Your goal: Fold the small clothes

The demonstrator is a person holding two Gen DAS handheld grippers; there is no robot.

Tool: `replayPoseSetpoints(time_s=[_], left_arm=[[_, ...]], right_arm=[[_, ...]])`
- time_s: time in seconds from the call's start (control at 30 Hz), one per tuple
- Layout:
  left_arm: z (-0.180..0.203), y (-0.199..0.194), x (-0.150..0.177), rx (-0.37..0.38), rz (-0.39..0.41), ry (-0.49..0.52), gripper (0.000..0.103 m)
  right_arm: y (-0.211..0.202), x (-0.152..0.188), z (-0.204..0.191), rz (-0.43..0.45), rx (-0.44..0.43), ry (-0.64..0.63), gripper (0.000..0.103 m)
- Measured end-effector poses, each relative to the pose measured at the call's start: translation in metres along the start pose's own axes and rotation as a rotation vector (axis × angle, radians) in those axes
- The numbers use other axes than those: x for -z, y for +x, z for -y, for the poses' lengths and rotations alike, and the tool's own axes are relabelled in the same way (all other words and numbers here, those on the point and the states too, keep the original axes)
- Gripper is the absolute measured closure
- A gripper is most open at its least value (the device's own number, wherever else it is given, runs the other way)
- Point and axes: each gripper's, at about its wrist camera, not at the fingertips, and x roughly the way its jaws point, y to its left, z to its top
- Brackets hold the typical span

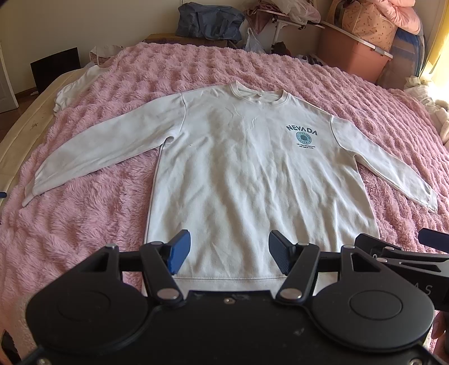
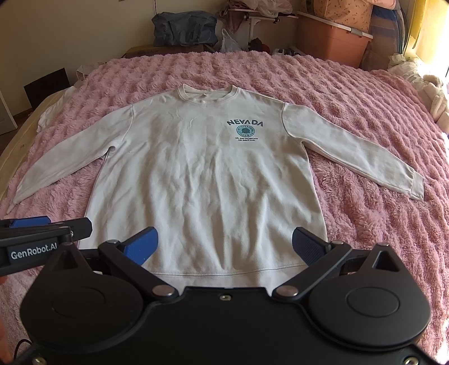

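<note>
White sweatshirt (image 1: 238,179), printed "NEVADA", smaller print illegible, laid flat mid-bed (image 1: 84,224); left gripper (image 1: 229,254) and right gripper (image 2: 224,245) held agape, empty, above hem.

Sweatshirt (image 1: 238,174): off-white, plain, with a dark navy "NEVADA" print (image 1: 301,131) over a teal round emblem and tiny dark text lines. Blanket (image 1: 84,224): pink, fluffy, ridged wave texture. Left gripper (image 1: 228,254): black body, blue finger pads (image 1: 179,252), silver pivot pins. Right gripper (image 2: 224,248): same black with blue pads; white "GenRobot.AI" lettering shows on the black side of the left gripper in the right wrist view. Storage bin (image 1: 353,53): terracotta brown. Bag (image 1: 210,21): grey-blue. Bundle (image 1: 367,24) on bin: peach with small brown pattern. Wall: cream.
</note>
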Motion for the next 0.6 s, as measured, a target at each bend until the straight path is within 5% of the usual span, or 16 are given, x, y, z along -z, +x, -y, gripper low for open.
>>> replayPoseSetpoints(time_s=[0.6], left_arm=[[0.0000,0.0025,-0.0002,0.005,-0.011,-0.007,0.038]], right_arm=[[0.0004,0.0006,0.0007,-0.004,-0.001,0.001,0.000]])
